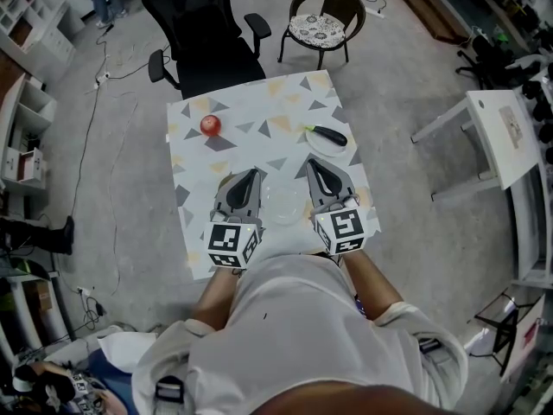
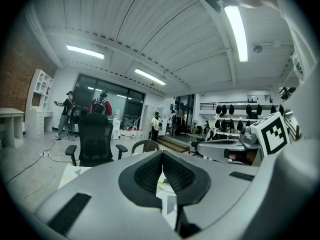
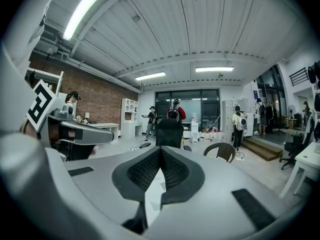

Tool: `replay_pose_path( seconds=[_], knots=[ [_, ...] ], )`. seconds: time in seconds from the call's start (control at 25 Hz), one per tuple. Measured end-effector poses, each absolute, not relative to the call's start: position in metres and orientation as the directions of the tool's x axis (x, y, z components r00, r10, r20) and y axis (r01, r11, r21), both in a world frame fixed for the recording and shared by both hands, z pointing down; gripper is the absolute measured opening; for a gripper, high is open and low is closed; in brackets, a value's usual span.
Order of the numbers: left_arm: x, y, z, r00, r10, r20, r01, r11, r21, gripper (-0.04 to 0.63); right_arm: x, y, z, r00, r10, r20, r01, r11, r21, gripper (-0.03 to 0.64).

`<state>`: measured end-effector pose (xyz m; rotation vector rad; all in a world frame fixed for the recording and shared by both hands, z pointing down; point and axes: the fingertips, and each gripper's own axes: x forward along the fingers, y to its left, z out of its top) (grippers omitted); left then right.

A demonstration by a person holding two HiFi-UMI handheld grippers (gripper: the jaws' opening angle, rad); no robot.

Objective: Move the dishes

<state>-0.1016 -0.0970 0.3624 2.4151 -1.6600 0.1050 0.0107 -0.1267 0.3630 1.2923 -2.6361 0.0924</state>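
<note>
Seen from above, a person stands at a small desk (image 1: 259, 102) covered in a triangle-patterned cloth, holding a gripper in each hand. The left gripper (image 1: 256, 173) and the right gripper (image 1: 310, 161) are both clenched with nothing between their jaws, and both point away from the person across the desk. A pale empty plate (image 1: 283, 202), faint against the cloth, lies between the two grippers, just beside each and nearer the person than their tips. A second plate (image 1: 321, 148) sits near the desk's far right edge, just ahead and right of the right gripper, so the right hand is plainly nearer. A dark aubergine (image 1: 328, 135) lies on it, its long axis running left to right. A red apple (image 1: 210, 125) rests well apart at the far left. Nothing blocks either plate. Beyond the desk stand a black office chair (image 1: 207, 33) and a wicker chair (image 1: 318, 24)
</note>
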Motion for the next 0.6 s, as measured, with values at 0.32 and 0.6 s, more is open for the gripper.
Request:
replay_pose_path(
  seconds=[0.32, 0.6],
  knots=[
    [-0.1001, -0.0988, 0.3652, 0.373, -0.91, 0.183, -0.926, -0.353, 0.13, 0.02, 0.0122, -0.1294, 0.3671, -0.587, -0.776, 0.231, -0.793, 0.609, 0.028, -0.002],
    [-0.102, -0.0994, 0.3695, 0.372, -0.909, 0.19, -0.927, -0.35, 0.138, 0.02, 0.012, -0.1301, 0.3692, -0.584, -0.776, 0.237, -0.794, 0.607, 0.03, -0.002]
  ],
)
